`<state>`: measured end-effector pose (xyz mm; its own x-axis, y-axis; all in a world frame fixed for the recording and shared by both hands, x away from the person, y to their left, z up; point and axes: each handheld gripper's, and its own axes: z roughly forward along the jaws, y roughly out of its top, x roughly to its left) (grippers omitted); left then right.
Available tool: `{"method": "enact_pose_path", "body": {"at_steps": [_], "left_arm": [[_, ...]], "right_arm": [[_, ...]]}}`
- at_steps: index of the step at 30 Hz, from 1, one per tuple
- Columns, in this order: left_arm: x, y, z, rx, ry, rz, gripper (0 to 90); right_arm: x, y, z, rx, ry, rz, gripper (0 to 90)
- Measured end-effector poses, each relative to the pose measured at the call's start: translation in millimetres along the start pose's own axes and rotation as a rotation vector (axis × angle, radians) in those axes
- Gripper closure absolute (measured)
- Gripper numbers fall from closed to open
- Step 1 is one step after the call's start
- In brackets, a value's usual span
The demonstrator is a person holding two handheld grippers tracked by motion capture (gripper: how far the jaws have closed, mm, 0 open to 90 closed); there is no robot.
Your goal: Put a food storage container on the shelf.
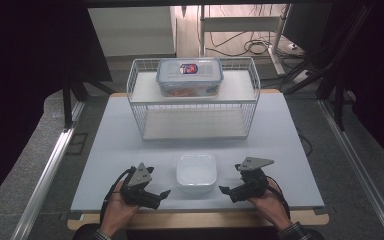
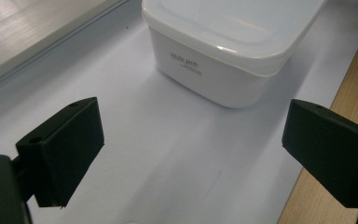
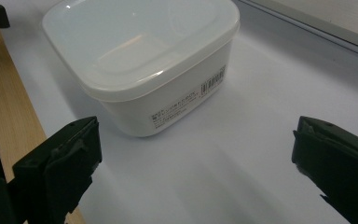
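so the square white plastic lidded container (image 1: pixel 196 172) sits near the tabletop's (image 1: pixel 105 150) front edge, left gripper (image 1: pixel 163 194) and right gripper (image 1: pixel 223 190) flanking it, both wide open and empty, probably lined up to grab it from both sides

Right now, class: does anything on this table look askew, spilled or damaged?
Nothing stands out. The lidded white plastic tub sits upright near the front edge, and the clear lidded container rests level on the white wire rack.
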<state>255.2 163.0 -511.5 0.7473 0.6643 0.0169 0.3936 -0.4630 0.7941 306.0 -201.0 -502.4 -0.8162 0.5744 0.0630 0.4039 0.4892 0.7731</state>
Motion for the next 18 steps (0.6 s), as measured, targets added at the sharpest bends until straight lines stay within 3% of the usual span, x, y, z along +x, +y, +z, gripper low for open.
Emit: {"method": "enact_pose_path", "body": {"at_steps": [9,13,16,18], "left_arm": [[1.3,5.1,2.0,0.037,-0.021,-0.032,5.9],[0.6,8.5,2.1,0.045,-0.011,-0.031,5.4],[0.1,11.3,3.3,0.06,0.0,-0.039,6.3],[-0.2,14.1,2.8,0.072,0.003,-0.05,11.5]], "right_arm": [[0.9,2.5,0.6,0.005,-0.019,0.019,0.6],[2.6,5.7,-0.2,0.003,-0.03,0.023,0.0],[3.8,9.9,-1.5,0.001,-0.008,0.038,0.0],[6.2,12.4,-2.6,-0.001,-0.001,0.035,0.1]]}}
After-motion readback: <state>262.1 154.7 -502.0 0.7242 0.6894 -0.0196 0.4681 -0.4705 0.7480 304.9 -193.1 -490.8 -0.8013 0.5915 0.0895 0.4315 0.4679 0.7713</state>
